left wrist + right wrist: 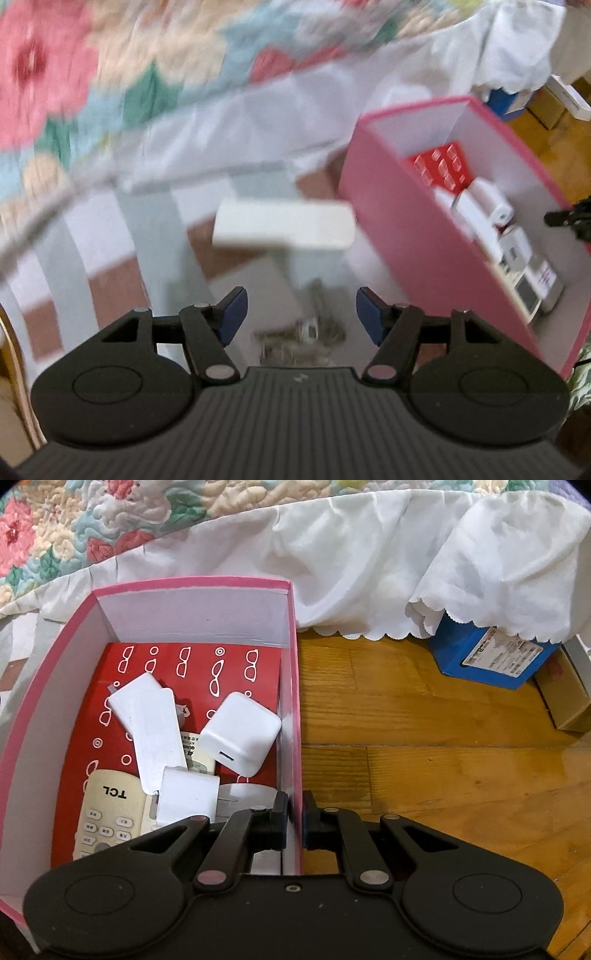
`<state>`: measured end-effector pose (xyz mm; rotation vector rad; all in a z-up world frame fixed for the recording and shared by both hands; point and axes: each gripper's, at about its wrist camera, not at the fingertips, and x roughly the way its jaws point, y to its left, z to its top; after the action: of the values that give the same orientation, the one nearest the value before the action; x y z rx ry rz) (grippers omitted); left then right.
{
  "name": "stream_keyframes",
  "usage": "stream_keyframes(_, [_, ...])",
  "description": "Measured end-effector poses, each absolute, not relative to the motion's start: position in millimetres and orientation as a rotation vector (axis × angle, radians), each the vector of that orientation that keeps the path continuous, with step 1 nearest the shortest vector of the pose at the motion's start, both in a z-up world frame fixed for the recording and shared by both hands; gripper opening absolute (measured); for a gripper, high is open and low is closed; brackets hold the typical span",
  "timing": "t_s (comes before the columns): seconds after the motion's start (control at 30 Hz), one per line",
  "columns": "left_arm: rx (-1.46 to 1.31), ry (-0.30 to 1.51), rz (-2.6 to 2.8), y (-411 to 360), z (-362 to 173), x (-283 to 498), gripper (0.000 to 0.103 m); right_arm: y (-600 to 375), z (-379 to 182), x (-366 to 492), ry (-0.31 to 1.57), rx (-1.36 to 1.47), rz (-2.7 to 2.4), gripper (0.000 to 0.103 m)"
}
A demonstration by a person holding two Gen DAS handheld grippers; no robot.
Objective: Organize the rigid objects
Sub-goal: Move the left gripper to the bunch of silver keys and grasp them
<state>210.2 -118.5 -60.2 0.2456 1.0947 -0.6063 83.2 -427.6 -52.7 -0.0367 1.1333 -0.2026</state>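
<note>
your right gripper (294,825) is pinching the right-hand wall of the pink box (192,581), one pad inside and one outside, pressed tight on the cardboard; your left gripper (301,314) has its blue pads spread wide with nothing between them, hanging over the patchwork mat to the left of the box; the left wrist view is smeared, so judge its contents with care

the things already sorted lie inside the box on a red printed sheet (192,672): a white charger cube (242,734), a flat white adapter (157,731), a smaller white plug (186,797) and a cream tcl remote (110,812); what is left to gather seems to be a white flat block (282,225) ahead of the left fingers and a bunch of keys (301,334) just below them on the mat

the likely trouble: the box wall is thin card, and if you lean or twist on it with the right hand the box may tip or crease and spill the chargers; with the picture this blurred, closing the left pads now could catch only an edge of the block, or snag the keys instead; the block looks smooth and may slip from a shallow pinch; carrying it in over the near wall could knock the rim if you come in low
</note>
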Motion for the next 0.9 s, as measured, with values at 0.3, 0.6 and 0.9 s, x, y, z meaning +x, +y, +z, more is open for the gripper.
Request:
stream_keyframes(0.3, [0.296, 1.178, -0.581, -105, -122, 197, 0.064, -427, -53, 83, 1.131, -0.022, -0.227, 0.011])
stream_keyframes(0.6, [0.264, 1.011, -0.631, -95, -141, 184, 0.069, -427, -53, 82, 1.126, -0.018, -0.236, 0.012])
stream_keyframes(0.9, [0.11, 1.108, -0.599, -85, -132, 201, 0.021, -425, -53, 83, 1.124, -0.019, -0.25, 0.012])
